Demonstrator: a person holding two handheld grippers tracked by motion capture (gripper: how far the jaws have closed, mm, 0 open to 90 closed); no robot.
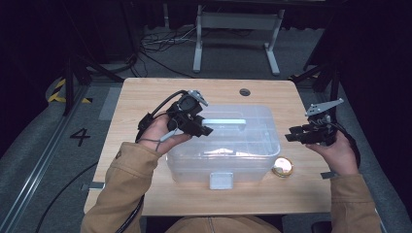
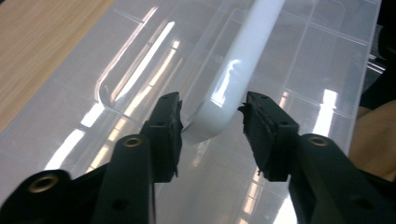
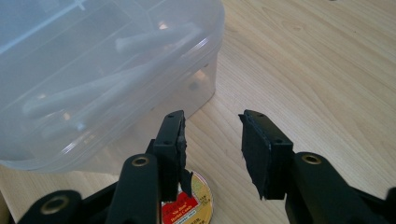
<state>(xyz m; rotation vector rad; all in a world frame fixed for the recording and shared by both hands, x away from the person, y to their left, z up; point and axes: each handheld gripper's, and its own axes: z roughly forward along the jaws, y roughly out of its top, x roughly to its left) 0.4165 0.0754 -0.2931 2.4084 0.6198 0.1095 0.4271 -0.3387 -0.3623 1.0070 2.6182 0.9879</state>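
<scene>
A clear plastic box (image 1: 243, 160) with a lid stands in the middle of the wooden table (image 1: 141, 97). A white handle (image 1: 224, 121) lies flat on the lid. My left gripper (image 1: 205, 129) hangs over the lid's left part. In the left gripper view its jaws (image 2: 212, 114) straddle the curved end of the white handle (image 2: 252, 51); one pad is close against it and a gap shows at the other. My right gripper (image 1: 292, 135) is open and empty to the right of the box (image 3: 93, 70), above a small round tin (image 3: 198, 205).
The round tin (image 1: 282, 166) lies on the table by the box's front right corner. A grey latch (image 1: 221, 180) sits on the box's front wall. Pale objects (image 3: 84, 98) show through its side. A cable hole (image 1: 245, 91) marks the table's far edge.
</scene>
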